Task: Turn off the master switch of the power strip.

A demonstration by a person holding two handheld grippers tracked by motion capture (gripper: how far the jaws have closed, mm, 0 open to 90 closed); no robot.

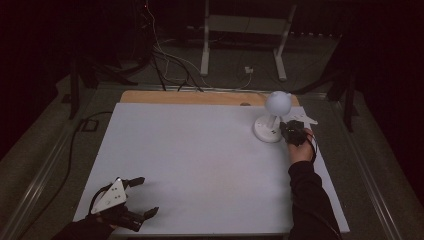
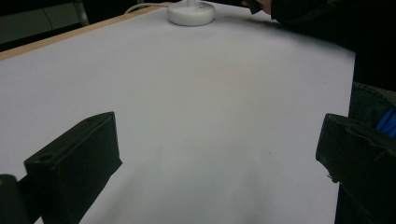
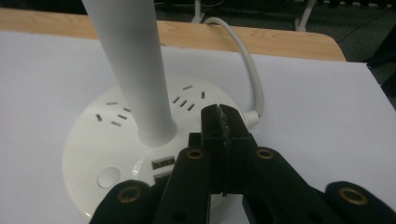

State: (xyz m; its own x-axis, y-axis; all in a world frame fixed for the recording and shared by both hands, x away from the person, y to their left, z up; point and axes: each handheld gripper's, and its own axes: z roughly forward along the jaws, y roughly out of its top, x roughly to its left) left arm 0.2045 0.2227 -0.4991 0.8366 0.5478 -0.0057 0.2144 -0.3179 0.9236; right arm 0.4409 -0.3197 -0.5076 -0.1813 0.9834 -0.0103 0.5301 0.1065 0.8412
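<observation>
A white desk lamp stands at the table's far right, with a ball-shaped head (image 1: 278,102) on a stem (image 3: 133,60). Its round base (image 1: 267,131) (image 3: 88,140) (image 2: 191,11) carries socket slots, USB ports (image 3: 163,163) and a round button (image 3: 108,177). My right gripper (image 1: 291,131) (image 3: 223,122) is shut with nothing between its jaws. Its tip hovers over the base's right side, just beside the stem. My left gripper (image 1: 148,196) (image 2: 219,154) rests open near the front left corner, with bare white table between its jaws.
A white sheet (image 1: 200,155) covers the table, and a wooden strip (image 1: 190,97) shows at the far edge. The lamp's white cable (image 3: 243,60) runs off the back. A black-sleeved arm (image 1: 310,200) lies along the right side. Cables and a white stand (image 1: 240,30) are on the floor beyond.
</observation>
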